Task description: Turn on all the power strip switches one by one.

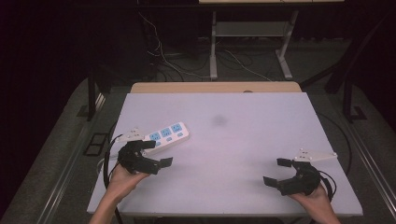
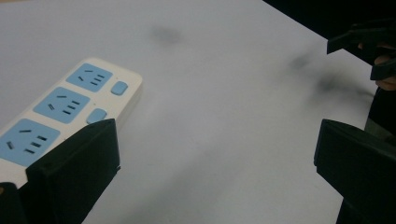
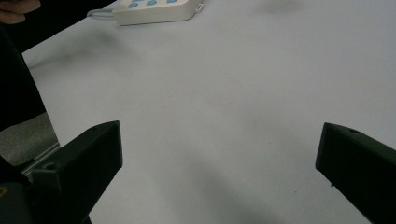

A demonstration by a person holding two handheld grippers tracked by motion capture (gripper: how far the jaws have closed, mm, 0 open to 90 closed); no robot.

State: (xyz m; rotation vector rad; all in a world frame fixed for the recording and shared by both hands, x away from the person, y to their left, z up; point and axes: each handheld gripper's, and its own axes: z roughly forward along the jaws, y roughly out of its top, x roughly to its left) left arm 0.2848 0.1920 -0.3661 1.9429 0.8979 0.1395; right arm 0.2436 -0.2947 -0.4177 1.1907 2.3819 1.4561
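Nothing looks started: the white power strip (image 1: 164, 135) lies untouched at the table's (image 1: 243, 140) left edge, the left gripper (image 1: 156, 154) spread just beside it, the right gripper (image 1: 279, 171) spread well apart from it.

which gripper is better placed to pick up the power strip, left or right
Left. The left gripper, jaws open, sits right beside the power strip; the right gripper is across the table.
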